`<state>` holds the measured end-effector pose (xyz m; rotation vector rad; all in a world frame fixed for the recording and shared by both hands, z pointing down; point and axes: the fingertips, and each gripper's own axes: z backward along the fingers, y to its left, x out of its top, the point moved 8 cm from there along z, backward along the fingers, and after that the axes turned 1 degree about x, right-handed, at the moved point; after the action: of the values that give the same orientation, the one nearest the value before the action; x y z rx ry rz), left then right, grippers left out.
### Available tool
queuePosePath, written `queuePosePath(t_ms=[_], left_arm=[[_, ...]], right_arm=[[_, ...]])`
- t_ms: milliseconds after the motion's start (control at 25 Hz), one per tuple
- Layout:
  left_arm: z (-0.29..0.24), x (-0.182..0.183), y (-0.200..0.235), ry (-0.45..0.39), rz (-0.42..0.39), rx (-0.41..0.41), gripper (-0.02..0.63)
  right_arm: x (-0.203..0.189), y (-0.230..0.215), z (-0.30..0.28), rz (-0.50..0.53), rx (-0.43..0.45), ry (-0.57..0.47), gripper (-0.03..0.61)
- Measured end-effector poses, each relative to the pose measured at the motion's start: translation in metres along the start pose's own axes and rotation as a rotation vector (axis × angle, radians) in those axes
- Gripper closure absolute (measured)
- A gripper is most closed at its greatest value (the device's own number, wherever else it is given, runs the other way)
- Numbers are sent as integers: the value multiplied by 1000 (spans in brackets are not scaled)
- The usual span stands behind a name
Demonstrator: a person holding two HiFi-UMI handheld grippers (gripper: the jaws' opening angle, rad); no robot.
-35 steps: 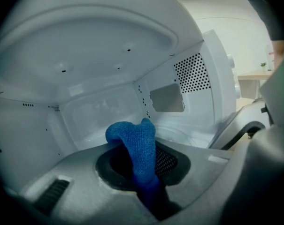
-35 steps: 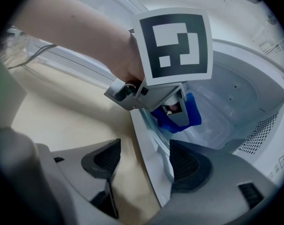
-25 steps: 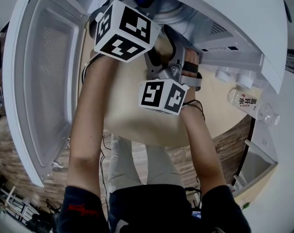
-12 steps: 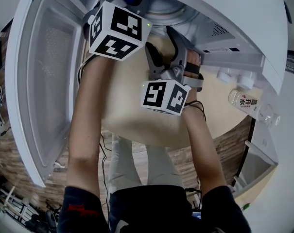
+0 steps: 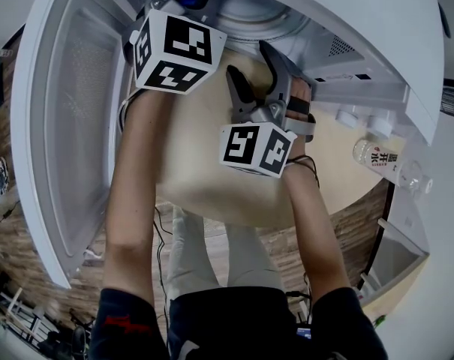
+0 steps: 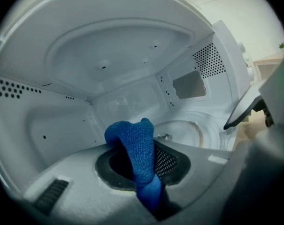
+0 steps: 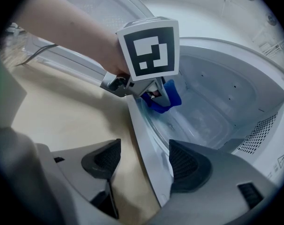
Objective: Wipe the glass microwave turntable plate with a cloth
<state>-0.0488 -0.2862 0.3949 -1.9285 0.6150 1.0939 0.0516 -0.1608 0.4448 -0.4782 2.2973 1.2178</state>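
Observation:
The microwave (image 5: 377,36) stands open, and the glass turntable plate (image 6: 181,134) lies on its floor. My left gripper (image 6: 142,159) reaches into the cavity, shut on a blue cloth (image 6: 134,149) that bulges up above its jaws and hangs over the plate's near part. In the right gripper view the cloth (image 7: 163,100) hangs under the left gripper's marker cube (image 7: 149,48), just over the plate (image 7: 188,121). My right gripper (image 7: 144,162) is open, with its jaws either side of the microwave's front sill (image 7: 146,139); they hold nothing. In the head view it sits at the cavity mouth (image 5: 261,75).
The microwave door (image 5: 69,126) stands swung open at the left. A light wooden round table (image 5: 211,178) carries the microwave. A plastic water bottle (image 5: 380,158) lies at the right beside two white knobs (image 5: 358,118). Cables run on the floor below.
My left gripper has pushed deeper into the microwave with the blue cloth. The right gripper has stayed almost still at the front edge.

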Motion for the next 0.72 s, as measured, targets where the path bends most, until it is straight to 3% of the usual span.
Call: queuePosePath(t_ms=[400,720], left_arm=[[1,-1,1,-10,27,5,544],[-6,10,-18,-19,-2,-51,544]], right_arm=[[0,0,0,1,-1,-1,285],[0,0,0,1,-1,0,285]])
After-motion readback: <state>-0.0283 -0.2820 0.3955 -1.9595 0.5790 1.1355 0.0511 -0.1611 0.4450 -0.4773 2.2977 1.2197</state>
